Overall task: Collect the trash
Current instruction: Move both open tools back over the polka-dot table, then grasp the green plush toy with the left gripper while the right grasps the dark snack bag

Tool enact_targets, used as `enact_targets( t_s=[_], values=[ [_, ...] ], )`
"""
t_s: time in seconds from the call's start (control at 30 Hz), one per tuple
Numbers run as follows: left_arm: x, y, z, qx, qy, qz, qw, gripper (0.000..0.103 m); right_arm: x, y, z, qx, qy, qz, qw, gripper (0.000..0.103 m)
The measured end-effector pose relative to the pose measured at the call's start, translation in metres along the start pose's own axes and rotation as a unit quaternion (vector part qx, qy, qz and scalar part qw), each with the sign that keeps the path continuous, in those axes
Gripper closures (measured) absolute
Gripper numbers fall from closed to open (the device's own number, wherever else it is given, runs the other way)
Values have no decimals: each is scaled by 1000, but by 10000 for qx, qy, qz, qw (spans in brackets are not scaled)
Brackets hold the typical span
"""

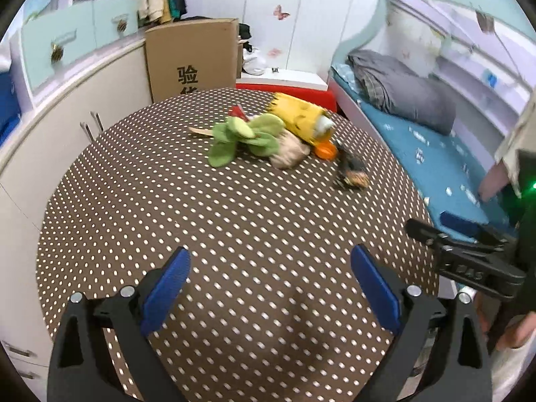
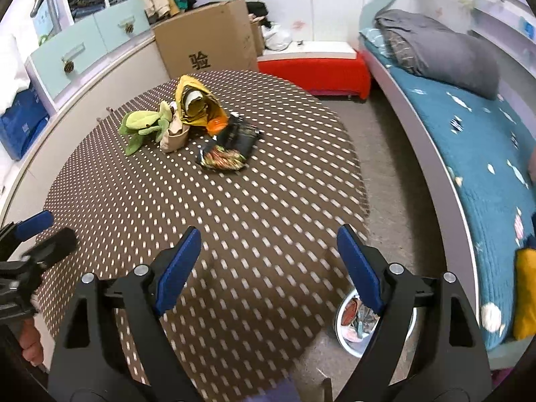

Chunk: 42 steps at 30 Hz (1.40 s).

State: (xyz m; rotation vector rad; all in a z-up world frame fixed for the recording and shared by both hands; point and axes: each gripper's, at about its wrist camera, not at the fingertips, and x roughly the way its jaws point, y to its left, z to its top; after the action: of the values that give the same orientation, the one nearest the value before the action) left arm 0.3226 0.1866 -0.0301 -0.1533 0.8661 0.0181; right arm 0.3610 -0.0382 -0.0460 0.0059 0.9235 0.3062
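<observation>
A pile lies at the far side of the dotted table (image 1: 201, 217): a dark snack wrapper (image 2: 223, 160) (image 1: 351, 172), a yellow bag (image 2: 197, 104) (image 1: 301, 115), an orange cap (image 2: 217, 125), a green plush (image 2: 142, 124) (image 1: 241, 135) and a beige pouch (image 2: 174, 137). My left gripper (image 1: 269, 288) is open and empty over the near part of the table. My right gripper (image 2: 268, 264) is open and empty above the table's near right edge; it also shows in the left wrist view (image 1: 469, 261). A white bin (image 2: 361, 321) holding trash stands on the floor below the right gripper.
A cardboard box (image 2: 207, 40) and a red bench (image 2: 315, 67) stand behind the table. A bed with a blue cover (image 2: 469, 154) runs along the right. White cabinets (image 1: 67, 107) line the left. The left gripper shows at the left edge of the right wrist view (image 2: 30, 244).
</observation>
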Motion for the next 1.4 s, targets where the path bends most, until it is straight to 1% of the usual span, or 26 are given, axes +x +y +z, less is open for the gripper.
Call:
enact_targets(
  t_s=[0.03, 0.13, 0.23, 0.33, 0.47, 0.5, 0.53, 0.57, 0.63, 0.73, 0.83, 0.93, 1.0, 1.03, 1.07, 1.1, 1.13, 1.17, 1.2, 1.23, 1.3, 1.4],
  values=[
    [2, 7, 3, -35, -13, 14, 10000, 8, 7, 4, 5, -28, 30, 1, 10000, 21],
    [11, 27, 13, -65, -27, 271, 9996, 8, 24, 13, 19, -67, 85, 25, 9999, 21],
    [24, 44, 21, -165, 77, 267, 9995, 8, 40, 19, 34, -31, 122, 22, 9999, 21],
    [35, 57, 31, -174, 107, 406, 9990, 8, 56, 22, 47, 13, 197, -89, 9998, 21],
    [51, 65, 47, -197, 226, 430, 9986, 8, 78, 29, 59, -192, 254, -234, 9992, 22],
    [55, 66, 52, -181, 250, 442, 9985, 8, 81, 30, 61, -237, 249, -269, 9990, 31],
    [59, 67, 58, -152, 254, 419, 9987, 8, 83, 30, 63, -261, 225, -171, 9993, 46],
    [61, 66, 61, -135, 258, 403, 9988, 8, 84, 29, 64, -280, 177, -162, 9993, 51],
    [68, 62, 71, -43, 286, 369, 9989, 8, 85, 26, 67, -287, 150, -147, 9994, 66],
    [83, 55, 89, 122, 320, 409, 9986, 8, 82, 16, 70, -137, 152, -65, 9998, 68],
    [100, 49, 106, 267, 337, 234, 9988, 8, 82, 9, 73, -43, 125, -89, 9999, 68],
    [127, 45, 118, 261, 483, 50, 9985, 8, 78, 1, 75, 66, 75, -99, 9999, 68],
    [145, 48, 123, 124, 647, 18, 9978, 8, 77, 0, 77, 79, 50, -120, 9999, 68],
    [152, 50, 124, 42, 753, 44, 9971, 12, 75, 0, 78, 64, 26, -152, 9999, 68],
    [159, 52, 123, -21, 881, 89, 9961, 35, 74, -1, 79, 61, 9, -175, 9998, 68],
    [157, 50, 122, 79, 750, 287, 9967, 47, 73, -1, 79, 62, 0, -191, 9998, 68],
    [154, 49, 120, 184, 666, 388, 9969, 79, 71, -3, 78, 77, -9, -209, 9998, 68],
    [151, 49, 118, 209, 681, 356, 9968, 83, 70, -3, 77, 90, -9, -210, 9997, 68],
    [148, 51, 117, 143, 670, 280, 9973, 86, 69, -5, 76, 99, -12, -205, 9997, 68],
    [144, 53, 115, 78, 633, 248, 9977, 90, 68, -5, 75, 99, -17, -209, 9997, 68],
    [135, 56, 110, 10, 535, 304, 9981, 91, 63, -6, 73, 110, -40, -234, 9997, 68],
    [123, 58, 102, -50, 492, 337, 9982, 92, 53, -6, 69, 94, -90, -204, 9997, 68]
  ],
)
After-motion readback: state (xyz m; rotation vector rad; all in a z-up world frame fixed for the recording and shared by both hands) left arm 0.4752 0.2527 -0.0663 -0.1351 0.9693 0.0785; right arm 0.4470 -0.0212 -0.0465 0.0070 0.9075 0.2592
